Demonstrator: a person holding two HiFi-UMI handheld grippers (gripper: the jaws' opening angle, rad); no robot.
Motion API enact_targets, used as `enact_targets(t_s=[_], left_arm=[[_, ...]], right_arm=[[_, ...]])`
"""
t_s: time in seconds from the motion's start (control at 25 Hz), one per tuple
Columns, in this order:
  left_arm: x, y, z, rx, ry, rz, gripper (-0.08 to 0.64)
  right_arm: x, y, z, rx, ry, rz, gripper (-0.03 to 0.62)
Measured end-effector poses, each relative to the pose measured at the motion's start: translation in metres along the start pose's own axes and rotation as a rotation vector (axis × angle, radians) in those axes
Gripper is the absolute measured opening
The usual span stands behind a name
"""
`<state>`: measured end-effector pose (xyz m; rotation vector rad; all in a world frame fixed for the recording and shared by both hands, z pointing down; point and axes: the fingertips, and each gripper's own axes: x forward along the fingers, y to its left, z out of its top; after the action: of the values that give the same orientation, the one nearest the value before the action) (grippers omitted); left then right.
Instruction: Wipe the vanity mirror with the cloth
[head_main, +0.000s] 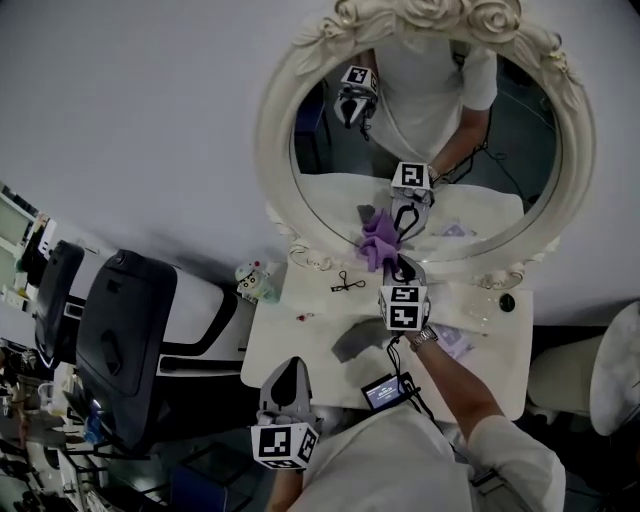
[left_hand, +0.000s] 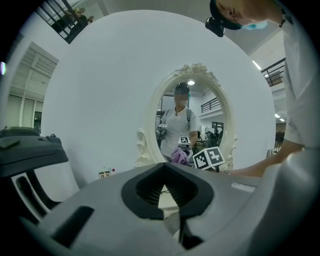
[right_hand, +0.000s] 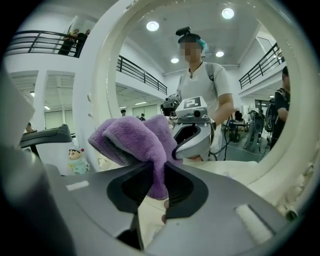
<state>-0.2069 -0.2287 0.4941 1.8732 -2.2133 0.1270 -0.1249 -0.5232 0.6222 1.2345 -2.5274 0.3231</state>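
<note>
Soft, even, rather dim light. Glare from round white ceiling lamps (right_hand: 152, 25) shows inside the oval cream-framed vanity mirror (head_main: 272, 140). Around it, both gripper views bow outward, with black corners and a blurred foreground.

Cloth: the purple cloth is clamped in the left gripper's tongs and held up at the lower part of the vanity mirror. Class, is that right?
Wrong gripper. The purple cloth is clamped in the tongs of the right gripper, as the right gripper view shows. The rest stands: it is held up at the lower part of the vanity mirror.
</note>
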Motion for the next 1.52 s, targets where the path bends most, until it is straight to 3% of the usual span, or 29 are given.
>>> enact_targets(t_s=[0.32, 0.64, 1.12, 1.52], left_arm=[[0.024, -0.040, -0.002, 0.012, 0.014, -0.133, -0.002], [0.034, -0.062, -0.004, 0.012, 0.013, -0.213, -0.001], [0.038, -0.095, -0.003, 0.017, -0.001, -0.345, -0.002], [0.036, -0.107, -0.002, 0.016, -0.018, -0.457, -0.002]], right_arm=[[-0.027, -0.069, -0.017, 0.006, 0.038, -0.114, 0.078], [-0.064, -0.129, -0.007, 0.013, 0.008, -0.237, 0.078], [-0.138, -0.200, 0.046, 0.065, -0.135, -0.428, 0.078], [-0.228, -0.219, 0.075, 0.098, -0.264, -0.579, 0.078]])
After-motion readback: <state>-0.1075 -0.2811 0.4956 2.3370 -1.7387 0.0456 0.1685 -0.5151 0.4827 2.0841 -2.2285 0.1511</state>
